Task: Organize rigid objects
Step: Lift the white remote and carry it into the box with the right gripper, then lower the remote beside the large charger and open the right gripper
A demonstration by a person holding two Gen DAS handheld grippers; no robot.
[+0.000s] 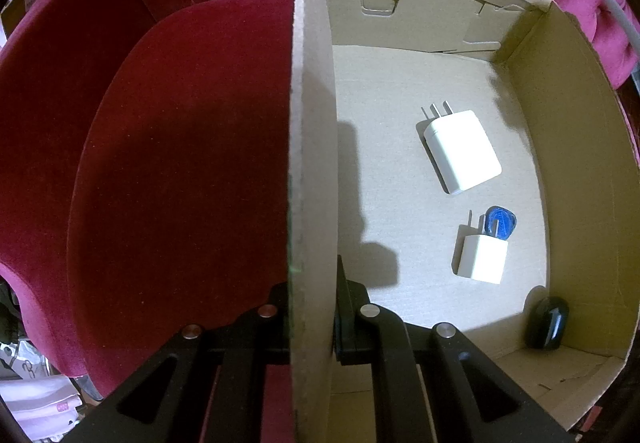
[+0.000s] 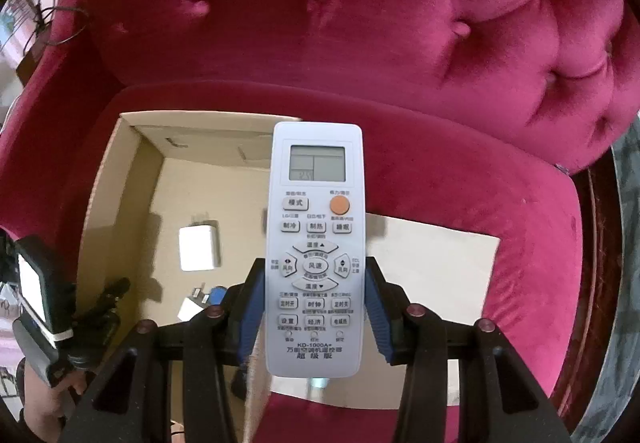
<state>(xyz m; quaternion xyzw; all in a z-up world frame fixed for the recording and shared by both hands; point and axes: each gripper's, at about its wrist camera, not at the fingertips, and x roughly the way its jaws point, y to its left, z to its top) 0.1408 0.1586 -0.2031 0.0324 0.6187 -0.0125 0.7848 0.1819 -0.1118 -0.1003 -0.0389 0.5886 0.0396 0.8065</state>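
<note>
the remote control (image 2: 315,243), white with an orange button, sits upright between the right gripper (image 2: 315,307) fingers, whose blue pads (image 2: 250,319) press its two long edges, above the cardboard box (image 2: 120,179) on the red velvet sofa (image 2: 400,23). the left gripper (image 1: 312,323) fingers are nearly shut on the box's side wall (image 1: 312,163), one inside, one outside. on the box floor lie a large white charger (image 1: 462,151), a small white charger (image 1: 482,257) with a blue piece (image 1: 500,221) touching it, and a black object (image 1: 548,323) in the near corner.
</note>
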